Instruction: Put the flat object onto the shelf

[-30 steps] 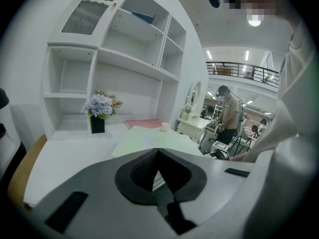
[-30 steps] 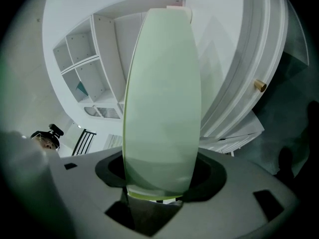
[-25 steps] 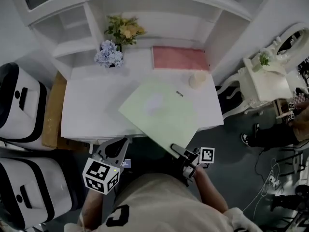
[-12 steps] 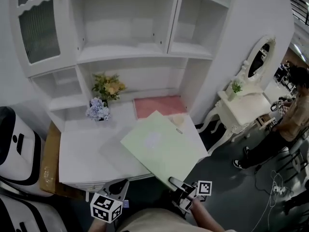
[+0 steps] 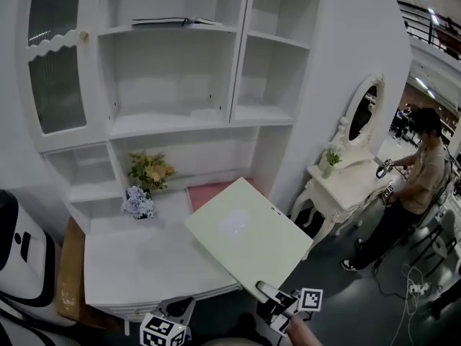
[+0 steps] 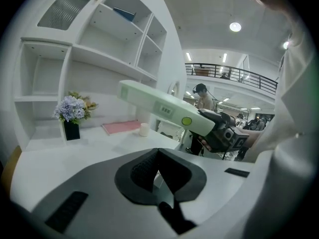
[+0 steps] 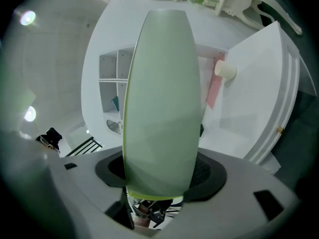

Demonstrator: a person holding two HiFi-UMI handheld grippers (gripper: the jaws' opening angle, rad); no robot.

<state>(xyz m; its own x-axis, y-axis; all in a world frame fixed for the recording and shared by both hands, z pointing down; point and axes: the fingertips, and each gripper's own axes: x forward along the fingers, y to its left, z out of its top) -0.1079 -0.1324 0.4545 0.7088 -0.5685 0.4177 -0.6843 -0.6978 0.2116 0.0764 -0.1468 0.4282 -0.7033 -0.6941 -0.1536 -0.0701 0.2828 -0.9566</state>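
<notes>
in right hand-held gripper (image 5: pixel 269 297), green board (image 5: pixel 245 240)

One board (image 5: pixel 248 236), two flower bunches (image 5: pixel 150 170) (image 5: pixel 137 202) — one mat (image 5: pixel 209 192); one cup (image 6: pixel 144 129)

Flower vase (image 5: pixel 137 203) beside pink mat (image 5: pixel 207 192); bystander (image 5: pixel 425 173) near vanity (image 5: pixel 344 186)

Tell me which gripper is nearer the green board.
Right. The right gripper is clamped on the board's near corner. The left gripper holds nothing and is apart from the board, low and to its left at the desk's front edge.
</notes>
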